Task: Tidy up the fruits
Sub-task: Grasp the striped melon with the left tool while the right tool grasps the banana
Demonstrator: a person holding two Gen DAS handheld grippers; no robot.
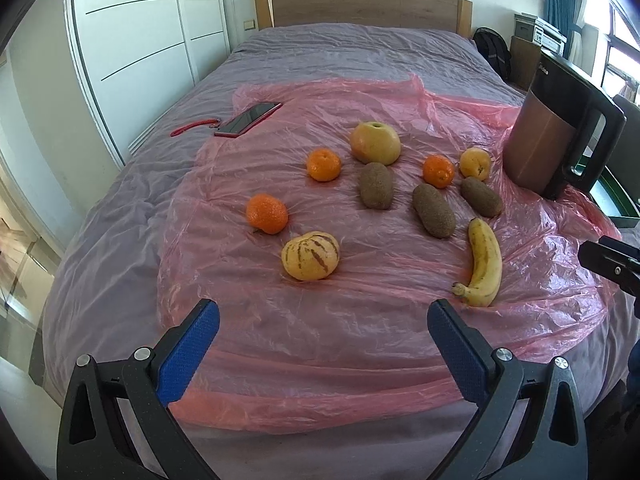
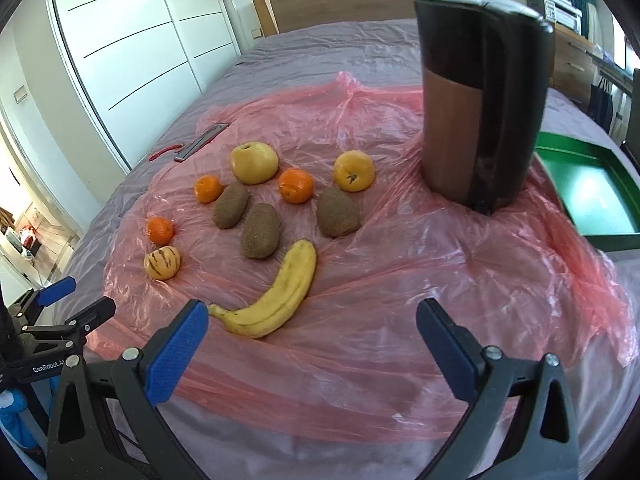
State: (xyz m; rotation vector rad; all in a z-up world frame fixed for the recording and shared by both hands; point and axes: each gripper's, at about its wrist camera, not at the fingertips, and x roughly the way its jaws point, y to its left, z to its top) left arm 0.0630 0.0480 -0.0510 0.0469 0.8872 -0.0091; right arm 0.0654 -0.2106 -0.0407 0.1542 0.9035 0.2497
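Both grippers, left (image 1: pixel 323 322) and right (image 2: pixel 312 320), hover with fingers spread, empty; a tall smooth jug (image 2: pixel 478 100) blocks the green tray (image 2: pixel 592 196) beyond the curved banana (image 2: pixel 276 296) on crinkled pink plastic (image 2: pixel 400 280).

Legible text, two items. White lettering "GenRobot.AI", its end partly cut off, on the black frame of the left claw (image 2: pixel 60 312) in the right wrist view. Faint brand lettering near the rim of the tall copper-brown and black electric kettle (image 1: pixel 540 140), apparently "Midea", not fully readable.

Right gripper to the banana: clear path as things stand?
Probably yes. The right gripper has its jaws open, and the banana lies just ahead on the pink plastic sheet, with nothing between them.
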